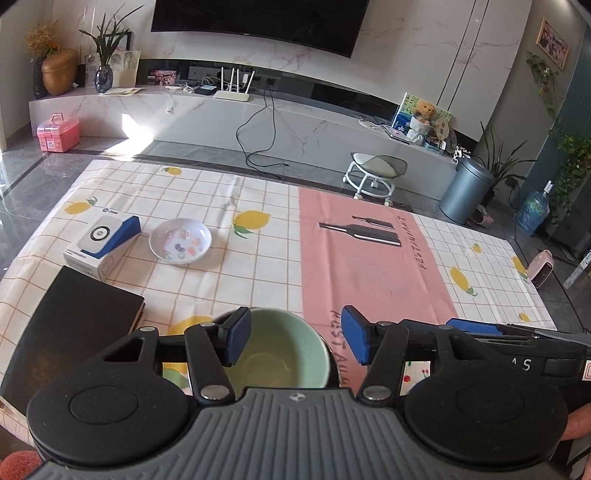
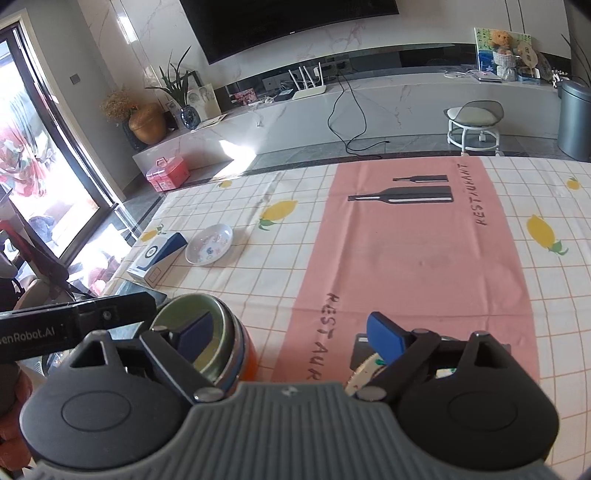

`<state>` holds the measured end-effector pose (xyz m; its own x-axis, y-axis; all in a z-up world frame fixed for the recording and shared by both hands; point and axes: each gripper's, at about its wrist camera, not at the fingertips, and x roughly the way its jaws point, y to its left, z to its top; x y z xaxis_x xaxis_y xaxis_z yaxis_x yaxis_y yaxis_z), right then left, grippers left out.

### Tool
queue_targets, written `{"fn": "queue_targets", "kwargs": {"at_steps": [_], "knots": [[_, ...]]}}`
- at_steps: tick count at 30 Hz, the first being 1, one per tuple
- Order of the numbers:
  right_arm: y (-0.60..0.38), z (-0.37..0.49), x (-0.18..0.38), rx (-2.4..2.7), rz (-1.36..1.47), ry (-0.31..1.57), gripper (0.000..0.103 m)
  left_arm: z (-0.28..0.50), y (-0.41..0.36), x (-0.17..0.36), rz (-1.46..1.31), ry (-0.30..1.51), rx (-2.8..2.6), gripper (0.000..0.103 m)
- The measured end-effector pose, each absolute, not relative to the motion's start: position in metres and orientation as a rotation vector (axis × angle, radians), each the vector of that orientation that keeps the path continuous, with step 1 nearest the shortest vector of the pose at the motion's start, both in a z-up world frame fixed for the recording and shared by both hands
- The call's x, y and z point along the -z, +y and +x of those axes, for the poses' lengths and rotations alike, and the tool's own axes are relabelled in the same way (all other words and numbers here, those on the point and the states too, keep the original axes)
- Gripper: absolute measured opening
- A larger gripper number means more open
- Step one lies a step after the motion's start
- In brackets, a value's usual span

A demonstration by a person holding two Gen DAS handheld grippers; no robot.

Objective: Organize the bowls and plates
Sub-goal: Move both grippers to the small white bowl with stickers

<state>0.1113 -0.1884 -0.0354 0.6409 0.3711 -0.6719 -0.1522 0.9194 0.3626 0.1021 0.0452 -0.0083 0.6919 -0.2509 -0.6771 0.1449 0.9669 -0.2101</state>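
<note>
Bowl (image 1: 284, 350), green, near tabletop's near edge, sits between spread left gripper (image 1: 295, 341) pads, untouched. Right gripper (image 2: 291, 339) spread, empty. Small plate (image 1: 180, 240) toward left edge. Risk: pad clips rim, bowl tips or slides off edge.

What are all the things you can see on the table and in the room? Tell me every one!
green bowl: one, pale green inside, near table edge, below the left gripper
small plate: one, white with colourful pictures, far left of table
boxed gadget: one, white and blue, left of the small plate
black book: one, near left corner
patterned plate: one, white with a dotted rim, partly hidden under the right gripper
tablecloth: one, white grid with lemons
pink mat: one, middle of table
television: one, black, on wall
stool: one, white, on floor
bin: one, grey, right
pink case: one, on floor, left
left gripper: open, nothing held
right gripper: open, nothing held
</note>
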Motion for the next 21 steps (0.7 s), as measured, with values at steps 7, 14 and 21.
{"fn": "queue_targets", "kwargs": {"at_steps": [7,14,21], "knots": [[-0.162,0.155,0.037,-0.311,0.373,0.885,0.092,0.131,0.076,0.007,-0.172,0.78,0.166,0.074],[-0.144,0.2,0.045,-0.299,0.439,0.948,0.092,0.162,0.103,0.02,-0.217,0.808,0.137,0.075],[-0.123,0.24,0.049,-0.322,0.463,0.963,0.09,0.196,0.14,0.037,-0.38,0.806,0.13,0.075]]}}
